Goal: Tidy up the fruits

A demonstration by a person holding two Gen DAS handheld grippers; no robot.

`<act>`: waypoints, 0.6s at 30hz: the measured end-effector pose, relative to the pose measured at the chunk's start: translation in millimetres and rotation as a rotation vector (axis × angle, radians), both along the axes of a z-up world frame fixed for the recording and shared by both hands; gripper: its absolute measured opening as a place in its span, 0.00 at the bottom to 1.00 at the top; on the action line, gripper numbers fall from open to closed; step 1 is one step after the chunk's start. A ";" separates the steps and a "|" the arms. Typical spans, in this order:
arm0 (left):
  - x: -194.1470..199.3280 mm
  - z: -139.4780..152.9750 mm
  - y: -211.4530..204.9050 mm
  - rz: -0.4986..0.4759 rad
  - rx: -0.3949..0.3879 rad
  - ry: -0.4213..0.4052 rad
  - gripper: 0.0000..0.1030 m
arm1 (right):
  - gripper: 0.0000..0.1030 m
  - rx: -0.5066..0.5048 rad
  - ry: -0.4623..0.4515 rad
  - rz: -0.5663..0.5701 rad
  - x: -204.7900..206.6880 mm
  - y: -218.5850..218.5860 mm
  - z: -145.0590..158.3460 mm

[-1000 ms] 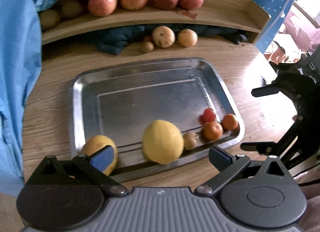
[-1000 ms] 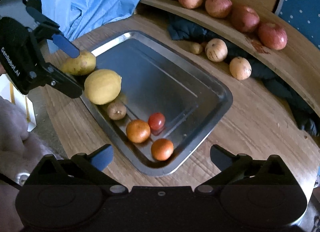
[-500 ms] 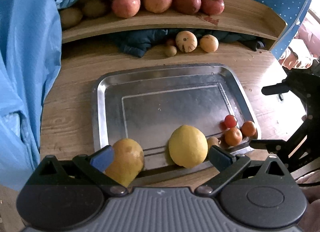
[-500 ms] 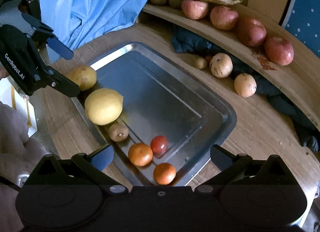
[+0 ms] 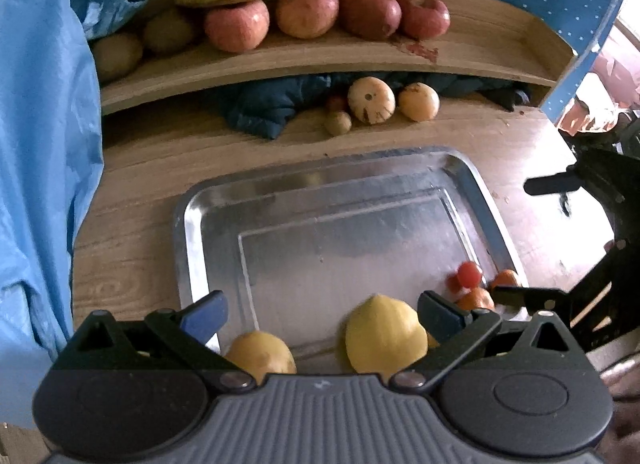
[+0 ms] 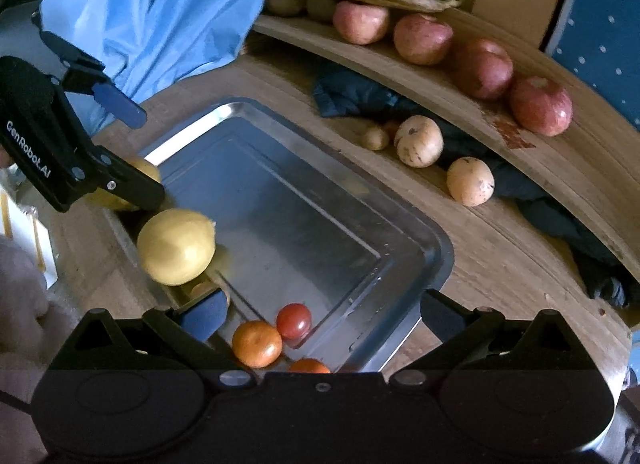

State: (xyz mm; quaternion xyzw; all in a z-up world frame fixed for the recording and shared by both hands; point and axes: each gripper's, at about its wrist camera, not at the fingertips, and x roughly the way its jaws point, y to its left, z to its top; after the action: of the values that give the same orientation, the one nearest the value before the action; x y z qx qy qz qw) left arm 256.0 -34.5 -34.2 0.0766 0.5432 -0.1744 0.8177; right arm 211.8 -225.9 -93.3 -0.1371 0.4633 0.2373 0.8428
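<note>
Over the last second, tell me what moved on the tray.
The left hand-held gripper pulled back from the yellowish fruit, which now sits free at the tray corner; both grippers are open. The lemon, oranges and tomato stayed put.

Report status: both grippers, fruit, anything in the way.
Left gripper open, empty. Right gripper open, empty. Lemon, pear, oranges in tray. No obstruction.
</note>
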 end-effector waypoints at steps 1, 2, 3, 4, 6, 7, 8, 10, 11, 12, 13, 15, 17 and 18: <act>3.6 0.0 0.2 0.003 -0.002 -0.001 1.00 | 0.99 0.000 0.003 -0.015 2.1 0.1 -0.9; 7.0 0.0 0.2 0.005 -0.006 -0.001 1.00 | 0.99 0.000 0.004 -0.027 3.7 -0.2 -1.7; 10.4 0.0 0.1 0.007 -0.009 -0.003 1.00 | 0.99 0.000 0.004 -0.042 5.2 -0.4 -2.3; 13.8 -0.2 -0.1 0.010 -0.010 -0.006 1.00 | 0.99 0.002 0.004 -0.054 6.2 -1.0 -2.8; 21.1 -0.6 -0.9 0.014 -0.014 -0.011 1.00 | 0.99 0.010 0.001 -0.080 7.8 -2.3 -2.6; 24.9 -1.4 -1.6 0.013 -0.015 -0.013 1.00 | 0.99 0.015 -0.001 -0.094 8.6 -3.0 -2.2; 28.6 -2.0 -2.3 0.014 -0.014 -0.016 1.00 | 0.99 0.019 -0.002 -0.109 10.0 -3.6 -1.7; 35.7 -3.1 -4.0 0.021 -0.014 -0.031 1.00 | 0.99 0.023 -0.006 -0.135 13.3 -3.7 -1.4; 39.1 -3.2 -5.0 0.022 -0.014 -0.032 1.00 | 0.99 0.025 -0.010 -0.148 14.8 -3.7 -1.0; 42.8 -3.0 -6.2 0.023 -0.016 -0.034 1.00 | 0.99 0.026 -0.014 -0.160 15.8 -4.2 -0.7; 45.9 -2.7 -7.0 0.022 -0.020 -0.037 1.00 | 0.99 0.027 -0.019 -0.175 17.1 -4.2 -0.4; 51.9 -2.3 -9.7 0.018 -0.025 -0.043 1.00 | 0.99 0.029 -0.023 -0.202 20.7 -4.2 -0.2; 57.6 -2.7 -13.2 0.009 -0.026 -0.050 1.00 | 0.99 0.032 -0.024 -0.223 23.4 -4.2 -0.3; 59.7 -2.4 -14.6 0.004 -0.028 -0.052 1.00 | 0.99 0.030 -0.024 -0.231 25.0 -3.9 -0.5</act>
State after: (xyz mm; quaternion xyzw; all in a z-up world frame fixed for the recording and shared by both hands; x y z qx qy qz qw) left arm 315.7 -49.0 -36.6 0.0687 0.5193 -0.1780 0.8330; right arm 236.8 -229.8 -93.9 -0.0728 0.4622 0.1438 0.8720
